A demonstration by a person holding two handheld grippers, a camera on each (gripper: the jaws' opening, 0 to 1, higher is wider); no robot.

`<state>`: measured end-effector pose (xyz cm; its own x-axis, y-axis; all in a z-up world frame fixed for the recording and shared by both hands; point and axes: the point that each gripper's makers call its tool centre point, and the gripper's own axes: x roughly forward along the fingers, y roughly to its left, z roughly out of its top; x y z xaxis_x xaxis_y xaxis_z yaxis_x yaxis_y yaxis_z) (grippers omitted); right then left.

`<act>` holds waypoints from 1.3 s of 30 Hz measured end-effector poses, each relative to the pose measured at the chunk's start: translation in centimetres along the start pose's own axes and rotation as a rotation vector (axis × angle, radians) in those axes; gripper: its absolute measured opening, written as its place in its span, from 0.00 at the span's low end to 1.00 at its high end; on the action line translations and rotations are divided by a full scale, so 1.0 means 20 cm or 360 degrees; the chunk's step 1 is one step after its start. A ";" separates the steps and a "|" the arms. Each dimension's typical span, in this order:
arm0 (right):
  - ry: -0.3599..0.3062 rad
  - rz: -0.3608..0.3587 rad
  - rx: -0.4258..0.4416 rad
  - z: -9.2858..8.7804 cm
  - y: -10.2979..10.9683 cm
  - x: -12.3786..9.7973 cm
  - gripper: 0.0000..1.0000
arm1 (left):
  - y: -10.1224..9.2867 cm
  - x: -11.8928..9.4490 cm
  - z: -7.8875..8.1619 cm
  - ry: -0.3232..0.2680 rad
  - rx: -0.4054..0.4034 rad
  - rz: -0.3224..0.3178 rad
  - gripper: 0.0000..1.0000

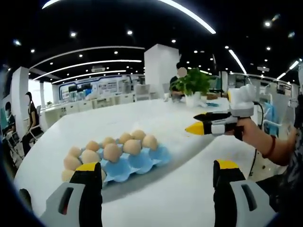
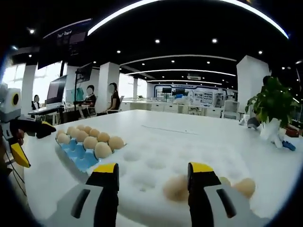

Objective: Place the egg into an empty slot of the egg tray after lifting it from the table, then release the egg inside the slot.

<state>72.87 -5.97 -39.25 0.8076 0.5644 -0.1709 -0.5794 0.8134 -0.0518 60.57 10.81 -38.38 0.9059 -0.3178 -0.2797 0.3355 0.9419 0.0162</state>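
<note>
Left gripper view: left gripper [image 1: 157, 175] jaws spread, empty; blue egg tray [image 1: 135, 161] at 9 o'clock on white table [image 1: 156, 116]; right gripper [image 1: 195, 127] at 3, apparently pressed together.

Right gripper view: jaws spread, loose egg [image 2: 176, 187] between them near 5. Best closed gently, lifted straight. Bright open office, plant [image 2: 272, 101] at 3.

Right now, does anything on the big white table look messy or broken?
Nothing looks broken or spilled. The blue egg tray sits flat with whole eggs in its slots and some slots empty. A few loose eggs lie on the white table near the right tongs, waiting to go in.
</note>
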 end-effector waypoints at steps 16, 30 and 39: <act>0.0017 -0.0128 0.0046 -0.06 -0.10 0.02 0.42 | -0.01 0.02 0.02 -0.0003 0.0009 -0.0017 0.99; 0.0073 -0.0428 0.0069 -0.10 -0.15 0.02 0.31 | -0.01 0.01 0.00 -0.0001 0.0021 -0.0030 0.99; 0.0154 -0.0536 0.0128 -0.13 -0.17 0.02 0.28 | 0.01 0.00 -0.01 0.0006 0.0023 -0.0026 0.99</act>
<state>74.91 -8.93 -41.62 0.9354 0.2499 -0.2500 -0.2688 0.9622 -0.0441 60.57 10.95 -38.57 0.8994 -0.3326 -0.2837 0.3537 0.9350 0.0253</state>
